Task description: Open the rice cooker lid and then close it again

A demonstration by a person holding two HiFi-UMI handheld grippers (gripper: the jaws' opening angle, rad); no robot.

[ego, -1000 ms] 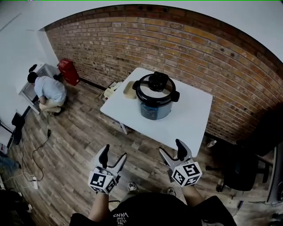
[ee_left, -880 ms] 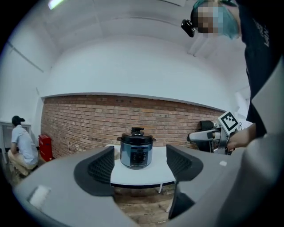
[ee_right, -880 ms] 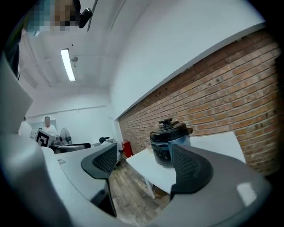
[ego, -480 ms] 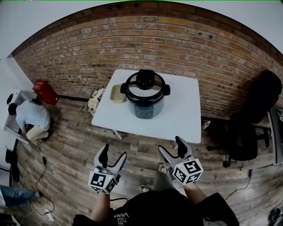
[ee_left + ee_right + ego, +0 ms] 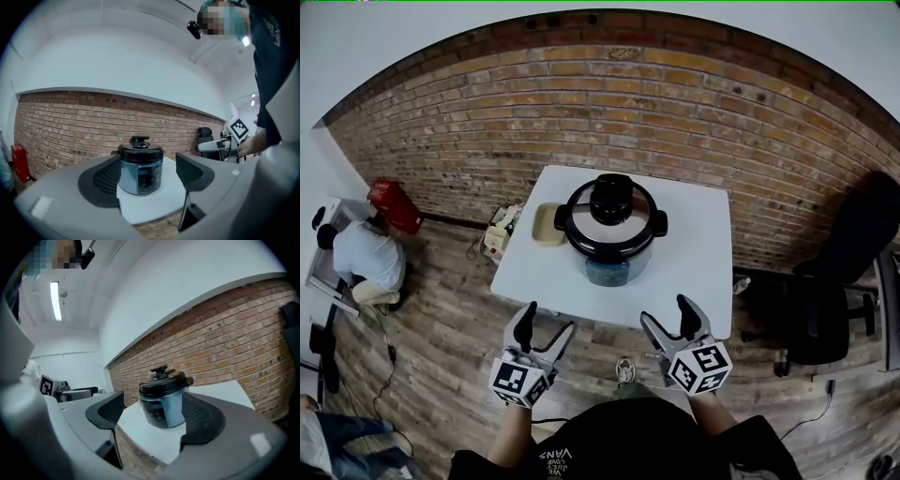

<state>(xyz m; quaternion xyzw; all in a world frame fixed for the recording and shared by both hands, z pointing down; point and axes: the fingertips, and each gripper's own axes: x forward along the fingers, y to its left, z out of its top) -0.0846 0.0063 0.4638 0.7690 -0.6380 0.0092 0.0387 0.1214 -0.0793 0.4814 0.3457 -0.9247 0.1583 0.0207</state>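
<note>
Since half a second ago, the table (image 5: 698,258) has been brought slightly nearer in the head view, and both tools are now held closer to its near edge.

The left tool (image 5: 546,321) is held low over the wooden floor (image 5: 441,328), just short of the table. Its jaws are spread wide and nothing is gripped. The right tool (image 5: 667,317) is held beside it at the same height, likewise released, with its jaws apart and empty. In each gripper view the gap between the jaws is filled only by the distant cooker and the table edge.

The rice cooker (image 5: 611,246) is set upright near the middle of the white table, well apart from both tools. Its control panel is turned toward the person. The black lid (image 5: 581,221) is seated flat on the pot and is closed, with a black knob (image 5: 610,197) at its centre and a handle stub at either side.

A shallow beige dish (image 5: 547,225) is placed on the table just to the left of the cooker.

Beyond the table a brick wall (image 5: 675,103) is seen. A black chair (image 5: 839,281) is parked at the right. At the far left a person (image 5: 366,258) is crouched on the floor, near a red container (image 5: 394,204) by the wall.
</note>
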